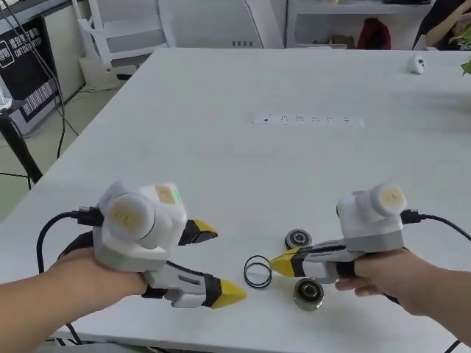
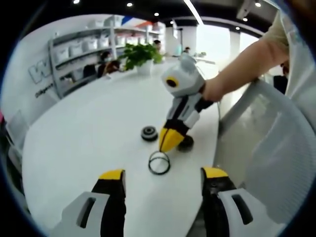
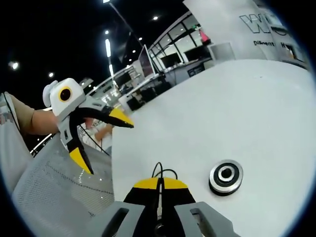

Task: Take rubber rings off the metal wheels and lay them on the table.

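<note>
Two thin black rubber rings (image 1: 257,271) lie overlapped on the white table (image 1: 243,132), and they also show in the left gripper view (image 2: 159,163). My right gripper (image 1: 276,263) is shut, its yellow tip on the rings' right edge; a ring loop (image 3: 160,171) sticks out just past its own tip (image 3: 160,183). One metal wheel (image 1: 298,238) sits behind that gripper, and another wheel (image 1: 308,292) lies under it. My left gripper (image 1: 218,261) hangs open left of the rings, holding nothing. The right gripper view shows it open too (image 3: 103,140), beside a wheel (image 3: 226,176).
A white power strip (image 1: 307,119) lies mid-table, and a small white object (image 1: 417,65) sits at the far right. The table's near edge runs just below both grippers. Shelves and a plant (image 2: 140,53) stand beyond the table. Cables trail from both grippers.
</note>
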Motion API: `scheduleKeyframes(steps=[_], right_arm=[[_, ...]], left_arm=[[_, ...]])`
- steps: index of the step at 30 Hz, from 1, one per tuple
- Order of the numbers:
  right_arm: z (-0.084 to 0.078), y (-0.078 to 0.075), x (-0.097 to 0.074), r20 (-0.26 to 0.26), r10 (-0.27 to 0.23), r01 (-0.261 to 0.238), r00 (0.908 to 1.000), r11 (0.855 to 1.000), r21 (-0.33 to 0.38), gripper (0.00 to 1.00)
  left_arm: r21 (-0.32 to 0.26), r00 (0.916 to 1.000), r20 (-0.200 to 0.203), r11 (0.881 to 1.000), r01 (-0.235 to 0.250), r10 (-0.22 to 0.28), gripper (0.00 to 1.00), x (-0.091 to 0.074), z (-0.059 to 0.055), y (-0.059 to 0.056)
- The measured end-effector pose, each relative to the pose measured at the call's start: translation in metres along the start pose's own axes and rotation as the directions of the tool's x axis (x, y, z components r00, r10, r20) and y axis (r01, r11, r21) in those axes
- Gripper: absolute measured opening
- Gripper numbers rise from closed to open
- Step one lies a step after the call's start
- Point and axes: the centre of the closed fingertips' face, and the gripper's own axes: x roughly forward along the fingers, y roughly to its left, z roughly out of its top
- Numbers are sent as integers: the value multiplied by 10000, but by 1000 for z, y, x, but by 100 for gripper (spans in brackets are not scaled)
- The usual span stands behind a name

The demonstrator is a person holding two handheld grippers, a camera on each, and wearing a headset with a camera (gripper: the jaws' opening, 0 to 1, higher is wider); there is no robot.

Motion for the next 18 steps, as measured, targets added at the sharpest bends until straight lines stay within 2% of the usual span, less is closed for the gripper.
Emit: scheduleKeyframes(steps=[2,9,18], right_arm=[[1,1,0,101,89,-90,9999,9998,150,0],[-4,-1,2,-55,29,-29,10000,9999,119,0],[-5,-5,4,-47,-241,242,9997,9997,39,0]], left_arm=[[-7,10000,-35,10000,18,-18,62,0,-1,-1],[-16,10000,-92,10000,20,-20,62,0,-3,-1],[-99,9998,-200,9999,28,-30,62,0,-7,-2]])
